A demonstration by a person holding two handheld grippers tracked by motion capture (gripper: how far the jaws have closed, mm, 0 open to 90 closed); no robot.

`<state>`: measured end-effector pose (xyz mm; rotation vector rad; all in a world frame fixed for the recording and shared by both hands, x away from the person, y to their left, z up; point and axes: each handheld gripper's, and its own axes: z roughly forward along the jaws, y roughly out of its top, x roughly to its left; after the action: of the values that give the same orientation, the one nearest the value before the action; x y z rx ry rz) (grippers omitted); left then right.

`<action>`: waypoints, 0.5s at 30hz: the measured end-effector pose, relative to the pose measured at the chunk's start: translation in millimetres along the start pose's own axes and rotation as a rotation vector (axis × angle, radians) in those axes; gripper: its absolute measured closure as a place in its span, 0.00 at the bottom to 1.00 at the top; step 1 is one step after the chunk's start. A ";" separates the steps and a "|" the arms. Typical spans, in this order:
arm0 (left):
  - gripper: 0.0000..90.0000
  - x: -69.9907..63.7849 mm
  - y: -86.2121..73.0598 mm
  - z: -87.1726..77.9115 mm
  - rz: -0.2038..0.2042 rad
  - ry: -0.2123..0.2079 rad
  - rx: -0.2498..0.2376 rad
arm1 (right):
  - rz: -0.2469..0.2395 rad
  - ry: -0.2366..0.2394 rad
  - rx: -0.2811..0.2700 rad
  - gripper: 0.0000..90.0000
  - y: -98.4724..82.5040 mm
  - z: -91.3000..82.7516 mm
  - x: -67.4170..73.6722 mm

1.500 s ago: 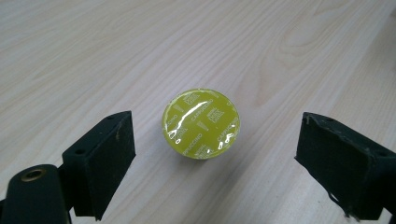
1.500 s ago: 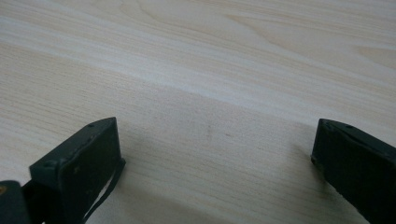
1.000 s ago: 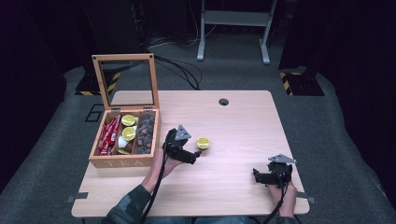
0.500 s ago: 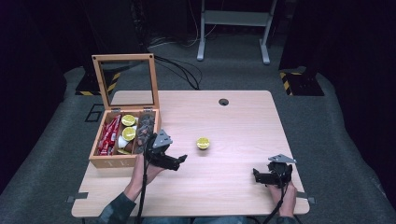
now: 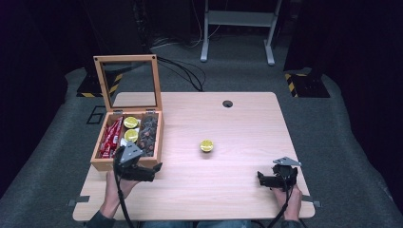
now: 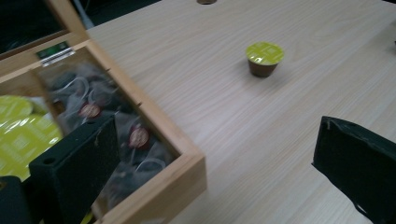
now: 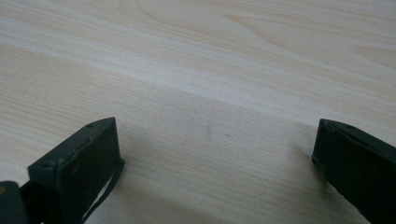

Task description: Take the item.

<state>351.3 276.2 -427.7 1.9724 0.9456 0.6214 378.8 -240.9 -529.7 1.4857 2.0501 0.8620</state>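
One coffee capsule [image 5: 206, 146] with a yellow-green lid stands alone on the wooden surface [image 5: 237, 190], just right of the middle of the high view and well apart from both hands. In the left gripper view it sits upright in the upper right part of the frame, lid up, with bare wood all round it.

The left gripper [image 5: 151, 172] is at the lower left of the high view, just in front of the near right corner of the open wooden box [image 5: 124, 164]. Its jaws have just been opening and stand wide apart with nothing between them; in its own view one jaw hangs over the compartment of tea bags [image 6: 116, 135] and the other over bare wood. Two more yellow-green capsules [image 5: 130, 128] lie in the box's middle compartment, with red packets [image 5: 110, 137] in the one at the left.

The right gripper [image 5: 262, 177] sits low at the lower right of the high view, jaws apart and empty over plain wood.

The step in hand looks like unloading capsules from the box one at a time: one is set down, and the left gripper is back at the box. The next move would call for lifting that gripper over the box wall, lining its jaws across one of the capsules in the middle compartment, and closing on the cup's sides without snagging the tea bags beside it.
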 end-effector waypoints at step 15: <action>0.00 36.0 -93.3 -48.3 -0.175 0.165 0.028 | 0.014 0.003 0.000 0.00 0.4 0.1 0.5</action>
<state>302.5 361.8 -479.0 1.8591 1.2195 0.6810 379.0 -240.4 -529.5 1.5019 2.0435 0.8699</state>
